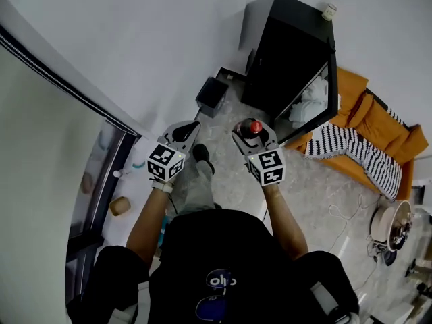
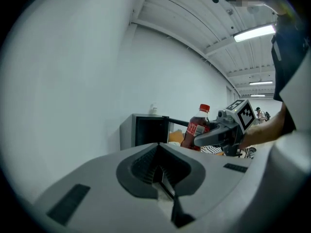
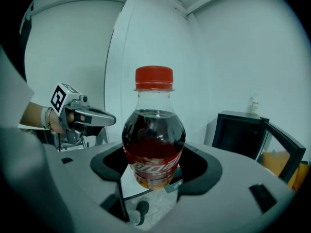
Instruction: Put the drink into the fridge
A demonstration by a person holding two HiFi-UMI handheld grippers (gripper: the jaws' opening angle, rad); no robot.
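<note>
1. Your right tool (image 3: 154,181) is clamped on the lower body of the drink bottle (image 3: 154,140), which stands upright between its jaws, red cap up.
2. Your left tool (image 2: 163,173) has its jaws closed together on nothing, level beside the right one.
3. The black fridge (image 1: 282,59) stands ahead on the floor (image 1: 317,187), its door (image 3: 285,148) open, well apart from the bottle.
</note>
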